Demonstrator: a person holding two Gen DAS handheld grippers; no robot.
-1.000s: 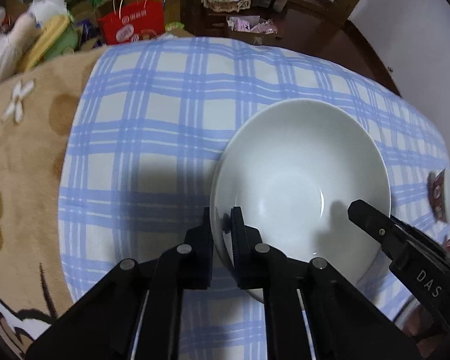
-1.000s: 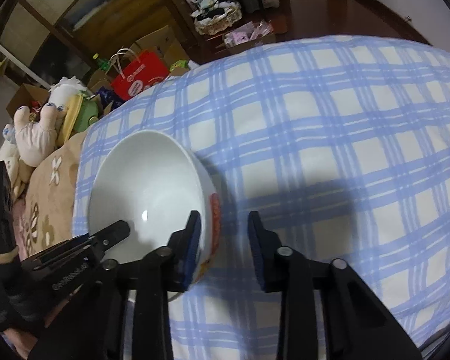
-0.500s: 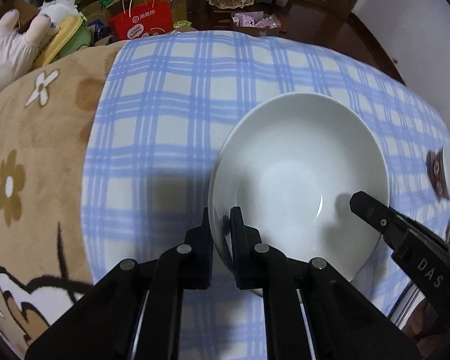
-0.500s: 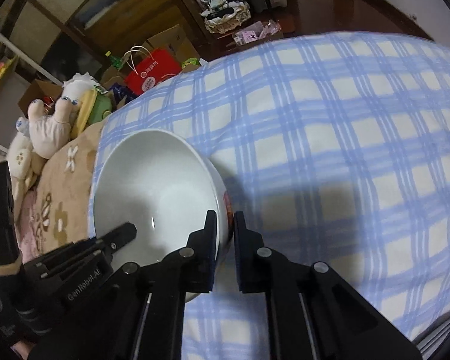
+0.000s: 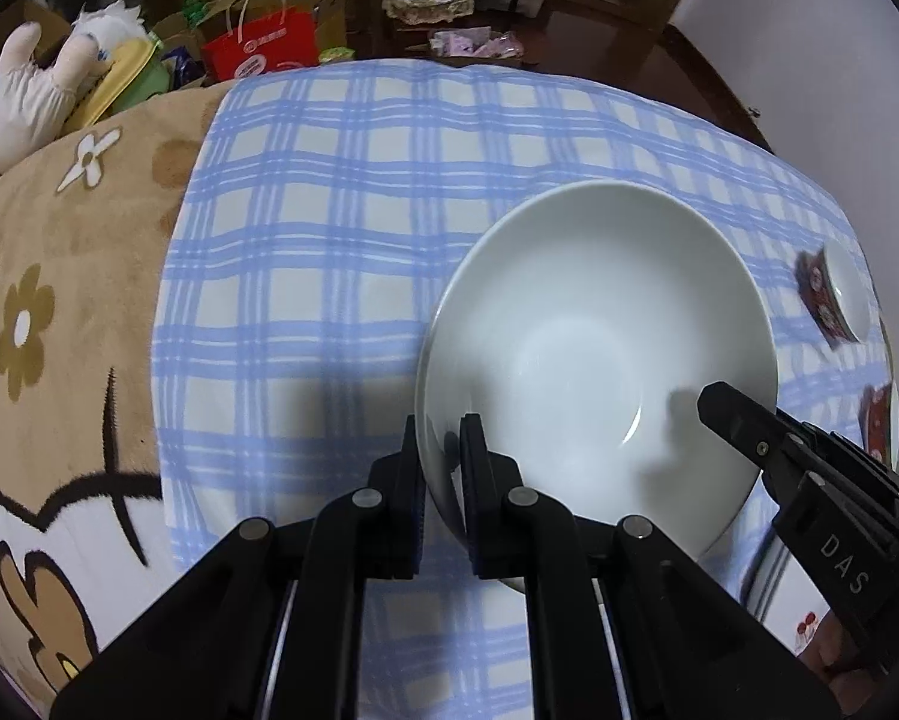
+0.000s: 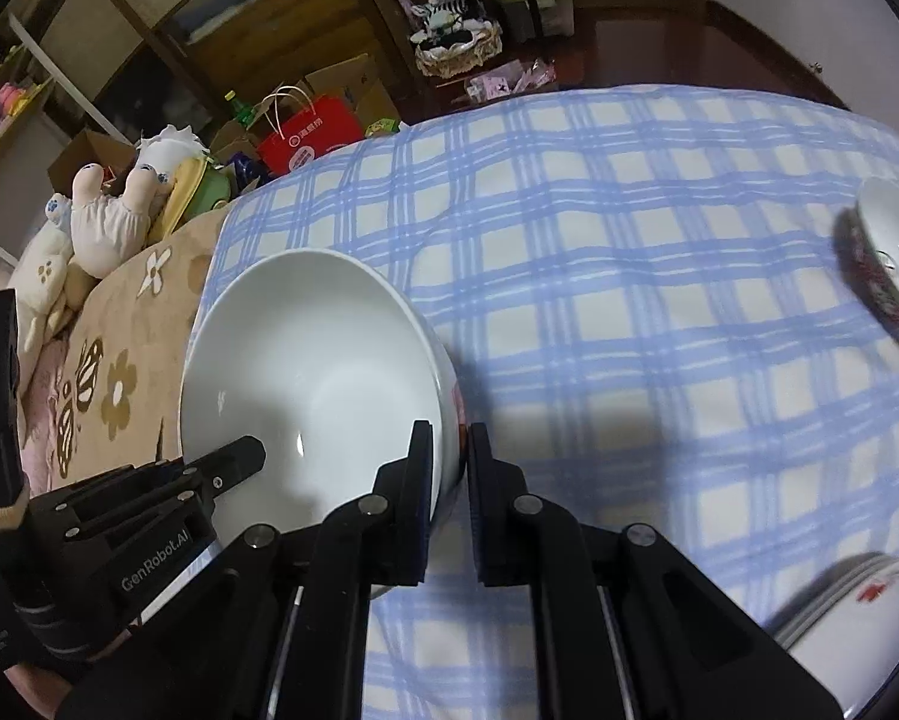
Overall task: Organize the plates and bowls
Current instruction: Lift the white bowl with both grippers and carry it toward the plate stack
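Bowl [image 5: 593, 354] first: in the left wrist view you hold the big white one above the blue checked cloth [image 5: 341, 228], its shadow on the checks to the left of it. Your left gripper [image 5: 439, 438] is clenched on the near-left rim, one finger outside the wall and one inside. The right gripper [image 5: 767, 450] comes in from the bowl's near-right side, its tip over the rim. Two patterned dishes, a small bowl [image 5: 833, 294] and a second one [image 5: 884, 420] at the frame edge, sit just right of the big bowl. What could go wrong, I judge: each grip bites only a thin strip of glazed rim, so if your two hands drift apart or twist against each other, the bowl may slip or tip out. Carry it too low to the right and it could clip those dishes.

In the right wrist view the same bowl [image 6: 311, 372] fills the lower left. Your right gripper [image 6: 449, 450] has just closed on its right-hand rim, the wall pinched between the pads, a red mark showing outside. The left gripper [image 6: 233, 459] reaches over the bowl's near-left rim. The small patterned bowl [image 6: 887, 258] stands well to the right of the big bowl, and a stack of plates [image 6: 857, 618] lies to its near right. If the stack is your target, set down gently; a hard or off-centre landing could chip something.
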